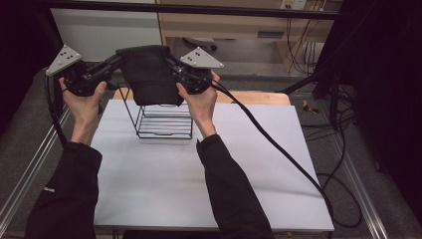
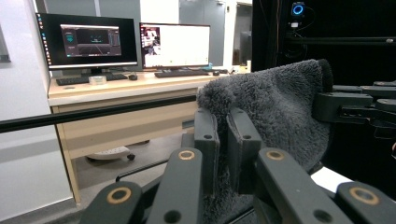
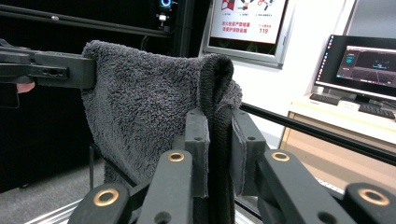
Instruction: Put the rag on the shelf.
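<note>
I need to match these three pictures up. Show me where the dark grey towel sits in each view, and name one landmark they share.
High view: the dark grey towel hangs top centre, stretched between both tools above the wire rack.
Left gripper view: centre to right, fluffy, pinched in the near jaws.
Right gripper view: left to centre, its folded edge clamped in the near jaws.
Shared landmark: the black horizontal frame bar behind the towel.
</note>
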Action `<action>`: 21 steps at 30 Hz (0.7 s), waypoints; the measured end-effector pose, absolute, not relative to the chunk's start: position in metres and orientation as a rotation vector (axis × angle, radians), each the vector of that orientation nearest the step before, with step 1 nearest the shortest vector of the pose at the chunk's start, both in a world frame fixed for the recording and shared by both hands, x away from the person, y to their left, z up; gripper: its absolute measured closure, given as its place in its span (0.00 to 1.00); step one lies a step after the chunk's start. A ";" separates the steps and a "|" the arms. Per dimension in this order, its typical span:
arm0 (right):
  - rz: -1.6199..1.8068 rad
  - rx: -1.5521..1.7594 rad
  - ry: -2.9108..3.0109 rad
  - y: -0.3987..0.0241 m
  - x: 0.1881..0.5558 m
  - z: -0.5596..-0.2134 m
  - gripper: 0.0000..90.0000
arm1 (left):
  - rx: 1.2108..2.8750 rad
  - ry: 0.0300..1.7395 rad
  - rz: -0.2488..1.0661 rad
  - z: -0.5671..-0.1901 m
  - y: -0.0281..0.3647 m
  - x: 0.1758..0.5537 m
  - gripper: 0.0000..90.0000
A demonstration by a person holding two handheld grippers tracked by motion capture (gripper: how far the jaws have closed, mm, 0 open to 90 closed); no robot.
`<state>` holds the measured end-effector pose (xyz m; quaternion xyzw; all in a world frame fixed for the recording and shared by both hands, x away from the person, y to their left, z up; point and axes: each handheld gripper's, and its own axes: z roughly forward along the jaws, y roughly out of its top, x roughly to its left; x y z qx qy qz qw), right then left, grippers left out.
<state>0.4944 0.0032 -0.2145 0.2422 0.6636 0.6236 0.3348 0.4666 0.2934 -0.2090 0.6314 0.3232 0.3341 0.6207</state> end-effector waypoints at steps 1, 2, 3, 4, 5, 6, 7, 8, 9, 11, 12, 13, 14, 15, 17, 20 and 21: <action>1.625 0.627 1.732 0.003 0.494 -0.215 0.88 | 1.448 0.741 0.767 -0.210 0.294 0.465 0.92; 1.624 0.623 1.732 0.004 0.492 -0.215 0.88 | 1.447 0.739 0.767 -0.211 0.294 0.464 0.92; 1.623 0.618 1.733 0.004 0.492 -0.216 0.88 | 1.447 0.736 0.767 -0.212 0.295 0.462 0.92; 1.622 0.616 1.733 0.004 0.491 -0.216 0.88 | 1.447 0.735 0.776 -0.213 0.296 0.461 0.92; 1.623 0.612 1.734 0.004 0.490 -0.217 0.88 | 1.446 0.733 0.768 -0.214 0.296 0.460 0.92; 1.623 0.608 1.736 0.004 0.489 -0.218 0.88 | 1.448 0.733 0.777 -0.215 0.296 0.459 0.92; 1.623 0.607 1.737 0.004 0.488 -0.218 0.88 | 1.448 0.734 0.776 -0.217 0.297 0.458 0.92; 1.621 0.605 1.738 0.005 0.488 -0.219 0.88 | 1.451 0.734 0.778 -0.218 0.297 0.457 0.92; 1.618 0.605 1.740 0.005 0.487 -0.220 0.88 | 1.453 0.733 0.778 -0.219 0.297 0.456 0.92; 1.616 0.604 1.742 0.005 0.486 -0.221 0.88 | 1.453 0.730 0.780 -0.220 0.297 0.454 0.92; 1.612 0.600 1.742 0.005 0.485 -0.222 0.88 | 1.453 0.728 0.777 -0.221 0.297 0.453 0.92; 1.608 0.596 1.743 0.006 0.484 -0.222 0.88 | 1.451 0.728 0.778 -0.222 0.297 0.452 0.92; 1.608 0.590 1.743 0.005 0.484 -0.223 0.88 | 1.450 0.727 0.776 -0.223 0.298 0.451 0.92; 1.612 0.591 1.744 0.005 0.483 -0.223 0.88 | 1.447 0.726 0.773 -0.224 0.298 0.450 0.92; 1.613 0.588 1.746 0.005 0.481 -0.224 0.88 | 1.451 0.723 0.776 -0.226 0.298 0.447 0.92; 1.603 0.579 1.752 0.005 0.478 -0.227 0.88 | 1.468 0.722 0.785 -0.228 0.297 0.444 0.92; 1.597 0.576 1.755 0.005 0.477 -0.228 0.88 | 1.471 0.725 0.789 -0.229 0.296 0.443 0.92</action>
